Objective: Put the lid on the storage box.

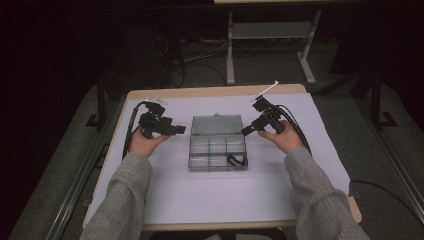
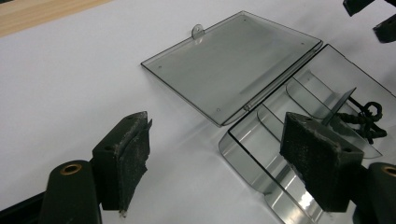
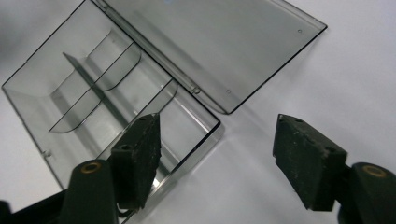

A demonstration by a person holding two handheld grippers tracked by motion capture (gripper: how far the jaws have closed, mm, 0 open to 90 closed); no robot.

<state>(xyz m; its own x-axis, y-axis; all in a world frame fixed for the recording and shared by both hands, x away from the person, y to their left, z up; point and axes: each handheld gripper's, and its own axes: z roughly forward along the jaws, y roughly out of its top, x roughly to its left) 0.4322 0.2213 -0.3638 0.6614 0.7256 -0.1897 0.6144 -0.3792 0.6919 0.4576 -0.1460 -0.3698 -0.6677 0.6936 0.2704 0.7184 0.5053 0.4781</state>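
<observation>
Your left tool [image 1: 181, 130]: jaws wide apart, nothing between | your right tool [image 1: 245, 131]: jaws wide apart, nothing between | both point inward

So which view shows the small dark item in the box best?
The left gripper view: the dark tangled item lies close and sharp in an end compartment. The high view shows it small, in the near right compartment.

Box's small dark item [image 1: 237, 160] unidentifiable

Both forearms wear grey ribbed knit sleeves [image 1: 125, 190]. Each hand carries a black gripper, the left gripper [image 1: 181, 130] and right gripper [image 1: 246, 131], trailing black cables; worn, dusty black pads [image 2: 135, 154], brass-coloured eyelets, and what looks like a small white marker on top
</observation>
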